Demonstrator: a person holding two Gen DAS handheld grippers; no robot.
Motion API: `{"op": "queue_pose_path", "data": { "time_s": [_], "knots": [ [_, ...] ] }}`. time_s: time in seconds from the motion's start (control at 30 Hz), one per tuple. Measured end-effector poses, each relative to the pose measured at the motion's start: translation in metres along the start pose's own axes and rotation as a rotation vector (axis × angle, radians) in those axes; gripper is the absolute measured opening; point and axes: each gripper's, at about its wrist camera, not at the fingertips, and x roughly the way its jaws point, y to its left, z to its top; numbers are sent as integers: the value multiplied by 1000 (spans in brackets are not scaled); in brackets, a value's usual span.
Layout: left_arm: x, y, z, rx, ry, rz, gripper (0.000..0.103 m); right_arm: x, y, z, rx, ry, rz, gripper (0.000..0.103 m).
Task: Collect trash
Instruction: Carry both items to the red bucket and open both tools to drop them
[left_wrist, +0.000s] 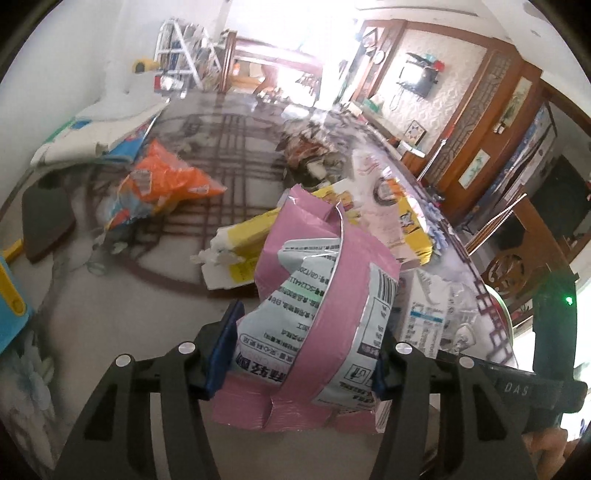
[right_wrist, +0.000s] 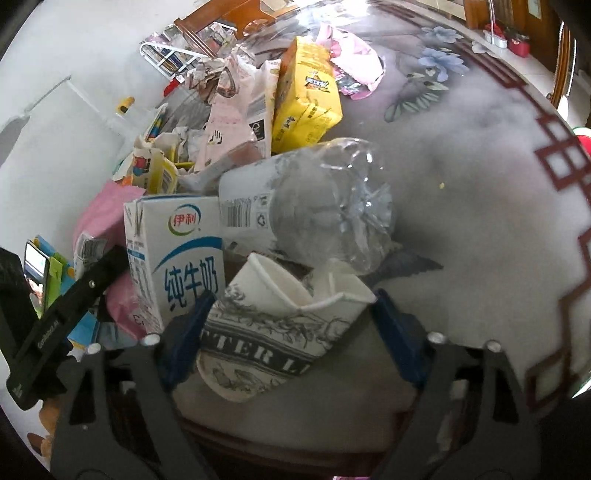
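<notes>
Both grippers loaded over the littered tabletop (right_wrist: 480, 155).

I have the left gripper (left_wrist: 303, 354) pinching the pink wrapper (left_wrist: 317, 295), the right gripper (right_wrist: 291, 325) pinching the crushed paper cup (right_wrist: 280, 325). Risk: the slick wrapper may slide from the pads; the cup touches the clear bottle (right_wrist: 325, 210), so lifting could roll it.
</notes>
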Motion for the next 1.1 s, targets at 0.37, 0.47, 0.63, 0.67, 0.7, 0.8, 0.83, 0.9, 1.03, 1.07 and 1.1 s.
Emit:
{"op": "queue_pose_path", "data": {
  "time_s": [0.37,0.47,0.63,0.67,0.7,0.8,0.83,0.9,1.03,1.07,1.1],
  "knots": [
    [-49,-41,7,159,-137,144,54,-58,-1,12,-35,-118,40,82],
    [-62,-63,12,182,-139,141,54,-78,-1,14,-70,-177,14,82],
    [-80,-96,16,234,-181,124,54,-111,-7,12,-119,-266,-31,82],
    [-82,-103,17,250,-187,122,54,-119,-10,14,-121,-290,-38,82],
    [-83,-110,18,269,-194,117,54,-126,-13,14,-119,-307,-40,82],
    [-82,-128,20,300,-203,91,54,-143,-24,18,-106,-346,-39,82],
    [-80,-133,21,307,-202,80,54,-149,-26,17,-103,-355,-40,82],
    [-76,-142,24,322,-201,67,54,-158,-34,20,-97,-379,-48,82],
    [-65,-163,26,357,-193,48,54,-173,-52,24,-80,-421,-70,82],
    [-62,-168,27,366,-190,44,54,-177,-58,25,-73,-428,-75,82],
    [-59,-174,27,373,-188,40,54,-181,-66,26,-61,-438,-81,82]
  ]
}}
